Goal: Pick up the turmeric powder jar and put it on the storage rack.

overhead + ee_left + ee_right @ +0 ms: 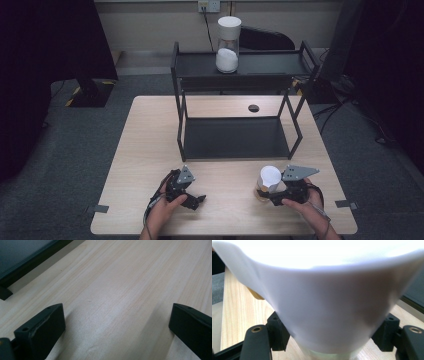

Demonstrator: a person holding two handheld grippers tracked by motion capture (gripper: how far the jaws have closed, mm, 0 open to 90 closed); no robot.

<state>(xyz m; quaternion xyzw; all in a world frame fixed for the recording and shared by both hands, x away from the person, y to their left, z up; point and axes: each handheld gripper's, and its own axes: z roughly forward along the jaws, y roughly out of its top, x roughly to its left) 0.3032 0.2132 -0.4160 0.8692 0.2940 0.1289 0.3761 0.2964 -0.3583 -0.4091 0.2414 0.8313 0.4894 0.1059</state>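
A jar with a wide white lid (270, 178) and a brownish lower part stands on the table's front right. My right gripper (268, 194) is shut on it from the near side. In the right gripper view the white lid (322, 297) looms close, with a black jaw pressed against the jar on each side, just under the lid. My left gripper (196, 200) rests low over the front left of the table. Its jaws stand wide apart, and the left gripper (115, 325) has bare wood between them.
A black two-tier shelf (240, 150) stands mid-table; its base edge (25, 265) lies just ahead of the left gripper. On its top tier sits a second white-lidded jar (228, 45) half full of white powder. A dark hole (253, 108) marks the tabletop behind.
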